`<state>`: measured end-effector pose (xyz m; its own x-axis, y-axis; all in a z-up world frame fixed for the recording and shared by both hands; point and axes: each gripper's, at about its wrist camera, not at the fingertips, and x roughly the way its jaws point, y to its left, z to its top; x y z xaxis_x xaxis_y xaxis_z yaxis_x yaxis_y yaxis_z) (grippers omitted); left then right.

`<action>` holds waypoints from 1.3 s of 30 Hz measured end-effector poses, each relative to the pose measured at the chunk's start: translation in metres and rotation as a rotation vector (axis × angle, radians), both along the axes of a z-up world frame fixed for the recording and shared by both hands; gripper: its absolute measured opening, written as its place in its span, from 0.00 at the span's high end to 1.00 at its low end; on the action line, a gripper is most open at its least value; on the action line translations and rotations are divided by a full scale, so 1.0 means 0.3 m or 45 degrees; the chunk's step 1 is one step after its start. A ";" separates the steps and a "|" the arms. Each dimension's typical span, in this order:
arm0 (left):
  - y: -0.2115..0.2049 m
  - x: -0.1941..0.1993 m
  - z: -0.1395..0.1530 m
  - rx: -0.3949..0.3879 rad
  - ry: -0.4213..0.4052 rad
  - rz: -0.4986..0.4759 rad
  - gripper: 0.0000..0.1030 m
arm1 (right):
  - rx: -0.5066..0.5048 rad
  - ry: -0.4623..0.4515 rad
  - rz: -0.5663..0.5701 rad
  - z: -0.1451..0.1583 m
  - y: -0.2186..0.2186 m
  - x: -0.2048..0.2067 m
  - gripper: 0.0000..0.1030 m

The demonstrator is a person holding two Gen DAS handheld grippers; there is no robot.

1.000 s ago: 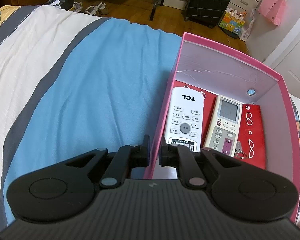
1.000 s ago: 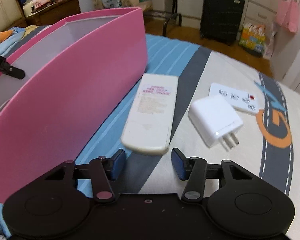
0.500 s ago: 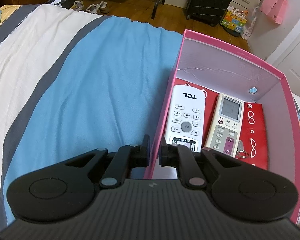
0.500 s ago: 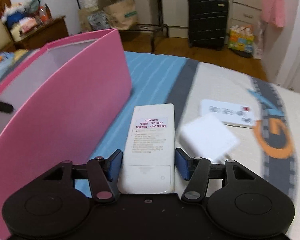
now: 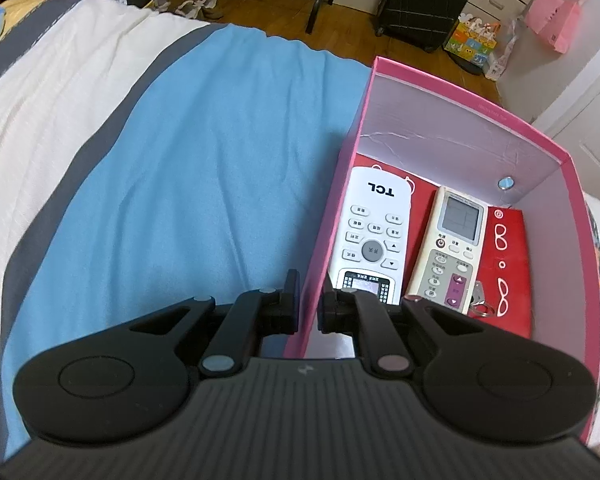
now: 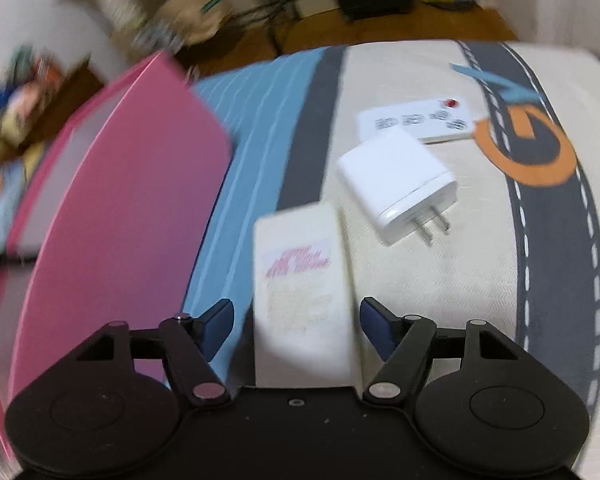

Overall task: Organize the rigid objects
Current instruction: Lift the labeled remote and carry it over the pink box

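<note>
Evidently the pink box (image 5: 452,92) is being steadied on the bed (image 5: 204,168) so that it cannot slide while it is filled: the left gripper (image 5: 308,304) is clamped on the box's near wall, one finger outside and one inside. Inside, a white TCL remote (image 5: 374,228) and a cream remote with a screen (image 5: 450,248) are laid side by side on a red card (image 5: 508,264), with what looks like a small key beside them.

Just beside the box's outer wall, a face-down white remote (image 6: 304,292) lies between the fingers of the right gripper (image 6: 296,324), which are spread wider than the remote and are not pressed on it. Its jaws have just been opening, presumably to straddle the remote's width before a grasp. A white plug adapter (image 6: 396,184) and a thin card remote (image 6: 416,122) are left on the bed nearby, still to be collected.

Compared with a second earlier, the left view is unchanged, while the right gripper has been brought over the remote's near end and rolled; that view is now blurred.
</note>
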<state>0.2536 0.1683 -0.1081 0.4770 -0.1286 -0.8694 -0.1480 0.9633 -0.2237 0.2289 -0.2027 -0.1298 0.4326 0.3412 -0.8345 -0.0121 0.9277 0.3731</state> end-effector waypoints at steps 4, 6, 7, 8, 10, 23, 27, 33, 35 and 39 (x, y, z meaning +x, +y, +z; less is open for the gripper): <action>-0.001 -0.002 -0.001 0.000 0.000 -0.001 0.92 | -0.063 -0.043 0.032 0.023 0.016 -0.020 0.58; 0.000 -0.003 -0.002 -0.005 0.001 0.000 0.92 | -0.079 -0.098 0.046 0.071 0.017 -0.044 0.72; -0.002 -0.004 -0.003 -0.007 0.002 0.002 0.92 | -0.067 -0.121 0.059 0.097 0.019 -0.055 0.77; -0.003 -0.005 -0.002 -0.006 0.003 0.001 0.92 | -0.083 -0.149 0.090 0.122 0.033 -0.067 0.79; -0.001 -0.006 0.000 -0.005 0.003 -0.001 0.92 | -0.163 -0.194 0.169 0.142 0.073 -0.089 0.81; 0.003 -0.002 0.000 0.004 0.008 -0.011 0.92 | -0.225 -0.142 0.247 0.108 0.121 -0.097 0.81; 0.007 0.000 0.001 0.002 0.009 -0.009 0.92 | -0.211 -0.215 0.204 0.175 0.110 -0.127 0.81; 0.010 0.001 0.000 0.001 0.010 -0.010 0.93 | -0.127 -0.424 0.144 0.334 0.125 -0.209 0.81; 0.014 0.001 -0.001 -0.015 0.009 -0.011 0.94 | -0.138 -0.480 0.261 0.392 0.198 -0.231 0.80; 0.016 -0.004 0.000 -0.019 0.000 -0.026 0.94 | -0.180 -0.547 0.526 0.480 0.387 -0.245 0.81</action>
<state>0.2524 0.1731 -0.1081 0.4743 -0.1516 -0.8672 -0.1282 0.9627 -0.2384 0.1552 -0.0866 0.0141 0.5964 0.4509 -0.6641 -0.5032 0.8546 0.1283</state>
